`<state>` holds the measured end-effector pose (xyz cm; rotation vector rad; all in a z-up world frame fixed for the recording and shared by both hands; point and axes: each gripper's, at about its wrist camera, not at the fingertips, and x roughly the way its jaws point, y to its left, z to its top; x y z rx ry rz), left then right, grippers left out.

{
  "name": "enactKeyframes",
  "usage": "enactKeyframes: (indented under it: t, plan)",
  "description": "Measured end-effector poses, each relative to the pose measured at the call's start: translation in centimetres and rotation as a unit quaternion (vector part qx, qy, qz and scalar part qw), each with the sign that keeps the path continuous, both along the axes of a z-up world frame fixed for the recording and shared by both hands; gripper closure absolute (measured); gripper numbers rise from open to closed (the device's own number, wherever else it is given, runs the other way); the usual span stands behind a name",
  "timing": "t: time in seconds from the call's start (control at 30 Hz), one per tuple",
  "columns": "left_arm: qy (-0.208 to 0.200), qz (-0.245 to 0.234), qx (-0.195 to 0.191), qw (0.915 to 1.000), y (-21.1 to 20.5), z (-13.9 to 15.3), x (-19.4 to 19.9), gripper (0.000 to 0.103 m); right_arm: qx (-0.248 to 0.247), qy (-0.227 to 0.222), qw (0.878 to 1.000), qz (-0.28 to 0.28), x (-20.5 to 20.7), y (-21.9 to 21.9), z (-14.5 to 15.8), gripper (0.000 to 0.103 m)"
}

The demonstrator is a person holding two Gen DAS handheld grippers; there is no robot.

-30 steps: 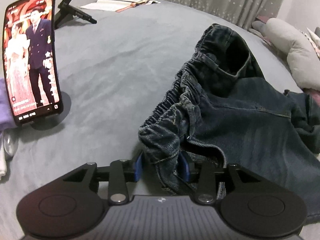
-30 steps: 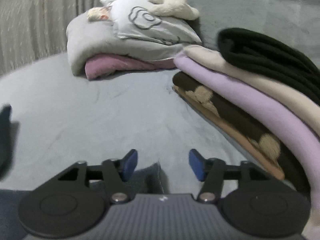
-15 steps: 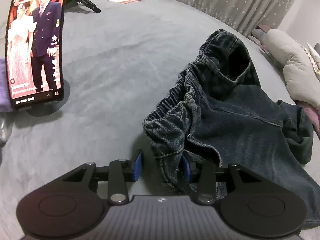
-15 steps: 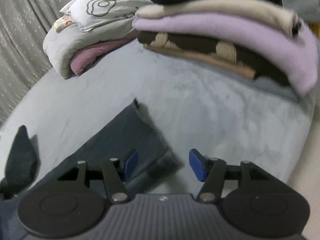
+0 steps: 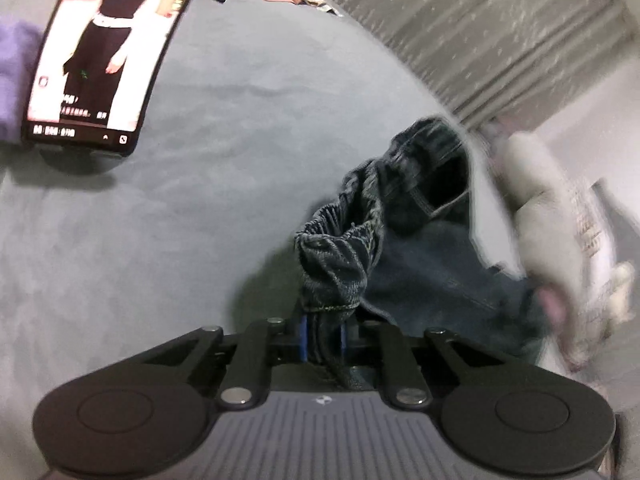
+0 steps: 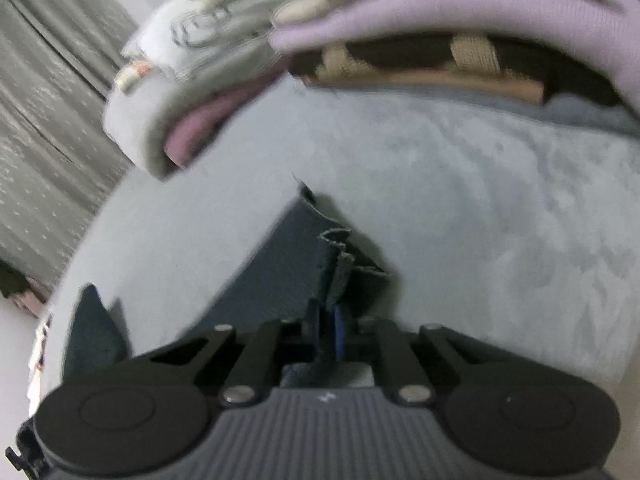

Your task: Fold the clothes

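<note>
Dark blue jeans [image 5: 420, 248] lie on the grey bed [image 5: 200, 208]. My left gripper [image 5: 323, 336] is shut on the gathered elastic waistband, which stands up bunched in front of the jaws. In the right wrist view a trouser leg of the jeans [image 6: 280, 272] stretches away over the bed [image 6: 480, 208], and my right gripper [image 6: 329, 330] is shut on its frayed hem. Both views are blurred by motion.
A phone [image 5: 100, 48] on a stand plays video at the far left, next to purple cloth [image 5: 16, 80]. A stack of folded clothes [image 6: 460, 32] and a grey pillow pile [image 6: 192, 92] lie beyond the right gripper. A curtain [image 5: 480, 20] hangs behind.
Both grippers have closed: the left on the waistband, the right on the leg hem, after being open around them. Both views have swung and tilted, and the waistband is lifted.
</note>
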<state>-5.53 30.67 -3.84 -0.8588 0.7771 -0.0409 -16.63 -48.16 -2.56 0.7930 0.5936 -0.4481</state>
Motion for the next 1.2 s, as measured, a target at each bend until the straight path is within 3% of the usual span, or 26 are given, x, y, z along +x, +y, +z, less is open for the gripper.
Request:
enactKeyframes:
  t: [0.13,0.23,0.3,0.43,0.5,0.6,0.67,0.7,0.77,0.83,0.97,1.1,1.2]
  plan:
    - [0.01,0.01,-0.101,0.9948,2.1,-0.9,-0.9,0.092,-0.017,0.003,1.0,0.0,-1.3,0.1,1.2,0.098]
    - [0.024,0.007,-0.138,0.9901,3.0,-1.8,-1.8,0.093,-0.017,0.001,1.0,0.001,-2.1,-0.4,1.6,0.098]
    - [0.036,0.003,-0.139,0.9896,3.3,-2.3,-1.9,0.093,-0.02,0.003,1.0,0.006,-2.5,-0.6,1.7,0.098]
    - [0.083,0.003,-0.108,0.9907,3.3,-4.3,-1.4,0.092,-0.032,0.059,0.998,0.02,-1.9,-0.7,0.4,0.098]
    - [0.088,0.001,-0.097,0.9914,3.1,-4.6,-1.1,0.092,-0.041,0.099,0.994,0.029,-1.0,-0.6,-0.6,0.097]
    - [0.086,-0.015,-0.071,0.9937,2.6,-3.9,-0.5,0.088,-0.078,0.139,0.986,0.041,0.0,0.4,-1.3,0.093]
    - [0.087,-0.026,-0.055,0.9943,2.4,-3.0,-0.1,0.083,-0.12,0.147,0.981,0.035,0.1,1.0,-0.6,0.074]
    - [0.088,-0.028,-0.046,0.9946,2.3,-2.5,0.0,0.077,-0.136,0.146,0.979,0.029,-0.1,1.2,-0.2,0.07]
    - [0.087,-0.038,0.02,0.9953,1.3,-0.7,0.0,0.069,-0.17,0.142,0.975,0.016,-0.5,1.5,0.6,0.062]
    - [0.08,-0.049,0.111,0.9894,-0.2,1.2,0.0,0.06,-0.189,0.129,0.973,0.009,-0.9,1.8,1.1,0.055]
    - [0.055,-0.057,0.228,0.9704,-3.1,3.1,0.0,0.06,-0.194,0.108,0.975,0.013,-0.5,2.6,1.5,0.05]
    - [0.045,-0.055,0.291,0.954,-4.5,3.8,0.0,0.059,-0.207,0.104,0.973,0.024,0.5,3.8,1.9,0.045]
    - [0.044,-0.052,0.298,0.9523,-4.4,4.1,0.3,0.059,-0.209,0.102,0.972,0.033,1.7,4.8,2.1,0.037]
